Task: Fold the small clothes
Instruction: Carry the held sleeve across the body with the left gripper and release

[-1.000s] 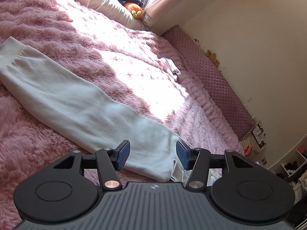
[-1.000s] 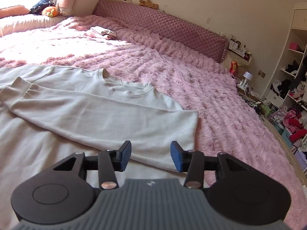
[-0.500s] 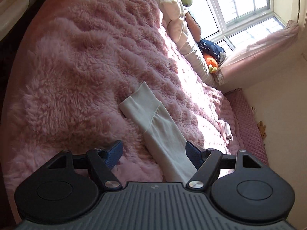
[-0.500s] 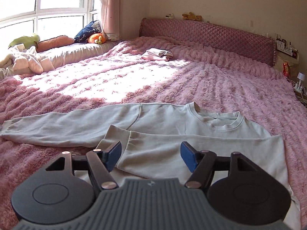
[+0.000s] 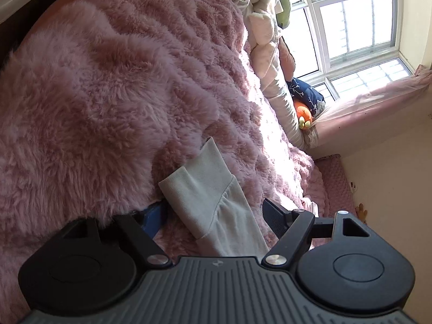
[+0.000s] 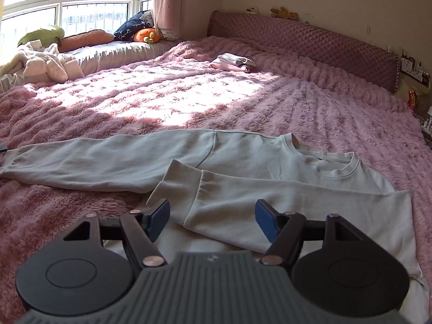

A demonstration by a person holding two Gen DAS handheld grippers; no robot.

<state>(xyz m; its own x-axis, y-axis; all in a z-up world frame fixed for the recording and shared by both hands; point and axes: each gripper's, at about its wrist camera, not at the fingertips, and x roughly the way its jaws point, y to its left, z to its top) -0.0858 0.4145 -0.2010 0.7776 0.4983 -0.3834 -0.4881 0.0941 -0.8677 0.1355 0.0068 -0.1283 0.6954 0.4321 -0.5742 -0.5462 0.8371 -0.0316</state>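
Left wrist view: left gripper [image 5: 216, 216], jaws just spread around the pale grey sweatshirt's ribbed cuff [image 5: 194, 181], may pinch fluffy pink blanket [image 5: 94, 94] too.

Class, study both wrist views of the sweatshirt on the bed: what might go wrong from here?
1. The open left gripper straddles the outstretched sleeve's cuff with one finger sunk in the fluffy pink blanket; closing may pinch pile too.
2. The folded sleeve lies loose across the sweatshirt; the open right gripper could drag it askew.
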